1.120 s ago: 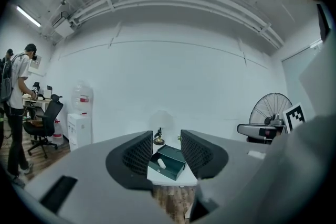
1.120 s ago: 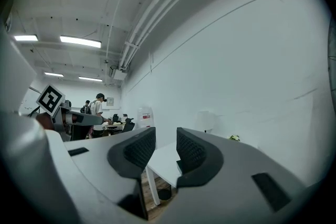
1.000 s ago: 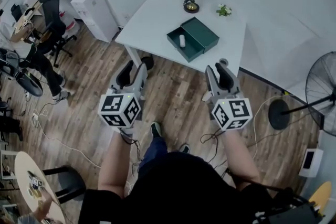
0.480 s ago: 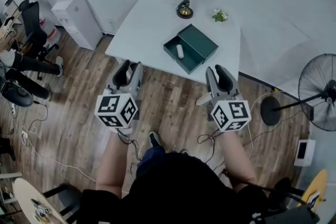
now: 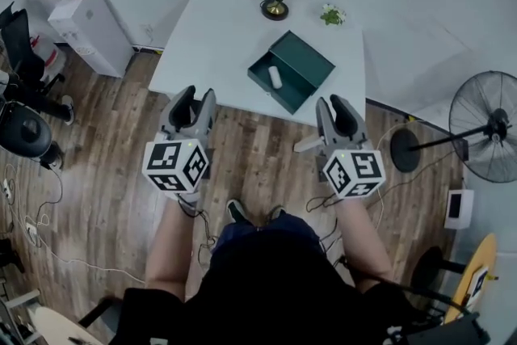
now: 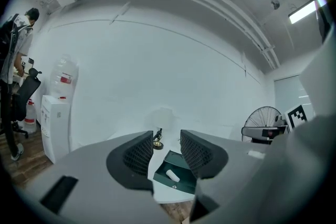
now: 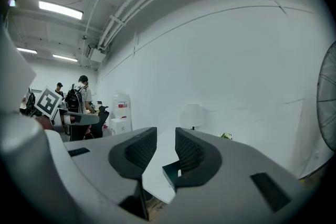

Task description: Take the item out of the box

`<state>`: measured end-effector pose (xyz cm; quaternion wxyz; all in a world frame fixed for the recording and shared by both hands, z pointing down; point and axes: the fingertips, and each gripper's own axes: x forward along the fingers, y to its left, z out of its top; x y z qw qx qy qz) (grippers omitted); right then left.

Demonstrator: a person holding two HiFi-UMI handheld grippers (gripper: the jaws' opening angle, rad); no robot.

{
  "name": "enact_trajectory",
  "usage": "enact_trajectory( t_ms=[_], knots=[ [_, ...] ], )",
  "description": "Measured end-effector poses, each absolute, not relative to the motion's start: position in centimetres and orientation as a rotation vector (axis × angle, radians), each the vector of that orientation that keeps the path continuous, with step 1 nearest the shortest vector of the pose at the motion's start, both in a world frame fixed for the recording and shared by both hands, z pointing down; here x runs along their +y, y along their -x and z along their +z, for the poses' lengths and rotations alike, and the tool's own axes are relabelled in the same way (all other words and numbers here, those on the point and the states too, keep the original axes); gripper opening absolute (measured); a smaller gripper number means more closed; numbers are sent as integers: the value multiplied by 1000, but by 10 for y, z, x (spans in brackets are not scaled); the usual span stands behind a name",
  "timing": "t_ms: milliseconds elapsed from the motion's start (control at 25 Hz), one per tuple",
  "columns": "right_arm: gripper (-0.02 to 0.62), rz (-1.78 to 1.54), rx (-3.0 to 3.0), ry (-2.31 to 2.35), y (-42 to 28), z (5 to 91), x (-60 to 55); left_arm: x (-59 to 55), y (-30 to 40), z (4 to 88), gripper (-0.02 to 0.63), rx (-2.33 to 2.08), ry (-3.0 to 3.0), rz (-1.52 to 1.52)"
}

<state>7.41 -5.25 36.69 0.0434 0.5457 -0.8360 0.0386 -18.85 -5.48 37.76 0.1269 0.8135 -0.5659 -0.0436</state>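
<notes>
Bright, even light from ceiling strips [image 7: 60,9]; fisheye bending, dark vignetted corners.

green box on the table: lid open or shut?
Open. The green box has its lid swung back beside the base, and the white item lies exposed inside.
</notes>
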Motion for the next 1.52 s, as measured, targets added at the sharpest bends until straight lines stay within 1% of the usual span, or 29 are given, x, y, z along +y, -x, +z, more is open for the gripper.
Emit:
enact_trajectory(
  t_ms=[400,560,760,960,1080,1280,1520],
  knots=[
    [112,241,-2560,-1667,-77,400,-118,-113,181,404,161,-1617,-2361,-62],
    [110,310,-2607,-1634,-75,412,-158,-139,182,399,160,-1666,-2350,-23],
    [95,369,-2646,-1599,-87,418,-211,-183,160,388,160,-1692,-2353,15],
    [132,472,-2634,-1533,-101,446,-254,-224,133,388,160,-1696,-2349,66],
    [133,536,-2614,-1488,-106,469,-269,-241,117,395,160,-1690,-2347,120],
    [133,596,-2564,-1439,-106,502,-293,-267,105,423,158,-1666,-2318,197],
    [135,745,-2420,-1357,-88,578,-301,-288,102,482,158,-1554,-2267,290]
  ],
)
